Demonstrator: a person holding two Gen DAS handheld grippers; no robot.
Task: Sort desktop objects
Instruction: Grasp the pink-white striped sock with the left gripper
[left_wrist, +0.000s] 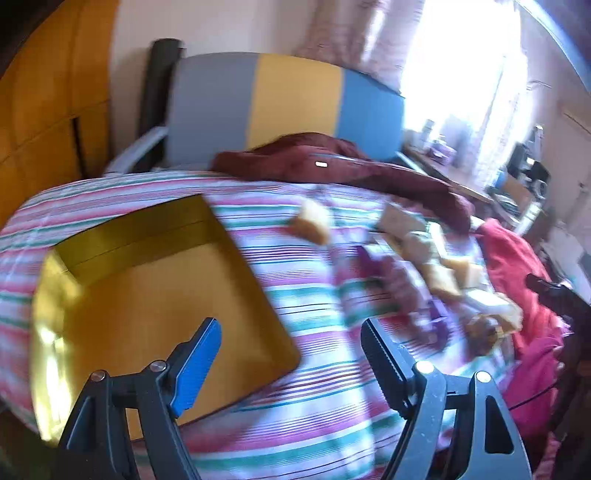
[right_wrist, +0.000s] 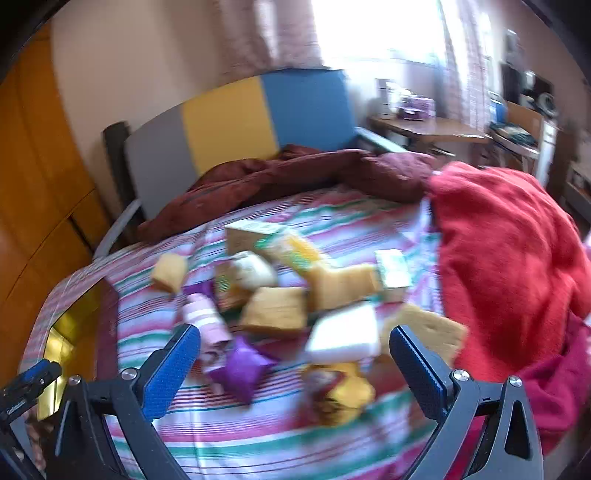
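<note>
- The right tongs (right_wrist: 293, 350) hang spread wide with nothing between them, just above the near part of the heap of small things (right_wrist: 295, 295) on the striped bedspread (right_wrist: 258, 450).
- The heap lies straight ahead of and beneath the right tongs, in the middle of the bed toward its right side, close to the red blanket (right_wrist: 509, 258). A white packet (right_wrist: 343, 334) and a purple pouch (right_wrist: 242, 371) sit between the spread tips; tan sponge-like blocks (right_wrist: 275, 308) lie just beyond.
- The white packet's long axis seems to run roughly across the gap, so a grab would likely need a turn of the wrist; blur makes this uncertain.
- The left tongs (left_wrist: 291, 350) are also spread and bare, over the bedspread at the near right corner of the gold tray (left_wrist: 166, 295), which lies toward the bed's left edge.
- From the left tongs the heap is off to the right and farther away, so the right hand is judged the nearer one.
- One tan block (left_wrist: 312, 221) lies apart, between tray and heap.
- Green and yellow print shows on some cartons (right_wrist: 393, 267), but no writing can be read through the blur.
</note>
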